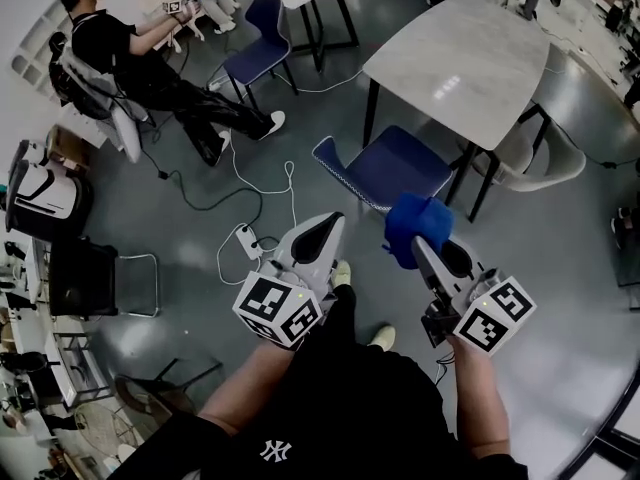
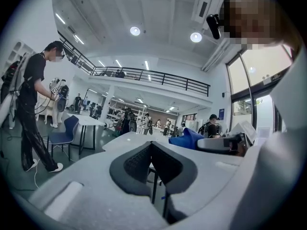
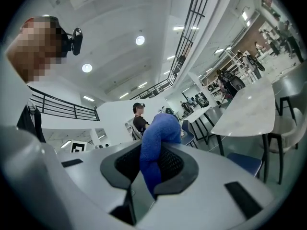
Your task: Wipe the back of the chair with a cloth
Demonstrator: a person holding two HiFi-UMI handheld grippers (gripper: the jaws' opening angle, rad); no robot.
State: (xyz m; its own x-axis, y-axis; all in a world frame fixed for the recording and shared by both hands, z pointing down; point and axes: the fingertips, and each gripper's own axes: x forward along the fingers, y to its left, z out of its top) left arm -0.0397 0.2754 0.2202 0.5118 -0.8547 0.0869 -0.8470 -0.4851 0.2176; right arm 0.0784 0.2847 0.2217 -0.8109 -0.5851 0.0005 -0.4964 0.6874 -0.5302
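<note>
In the head view, the right gripper pinches a blue cloth at its tips, near the blue chair beside the worktop. The left gripper points alongside it. A white "NY" logo shows on the person's black shirt.

In the left gripper view, the fingers are pressed together with nothing between them, and the cloth sits off to the right.

In the right gripper view, the fingers clamp the cloth, which bulges above them.
</note>
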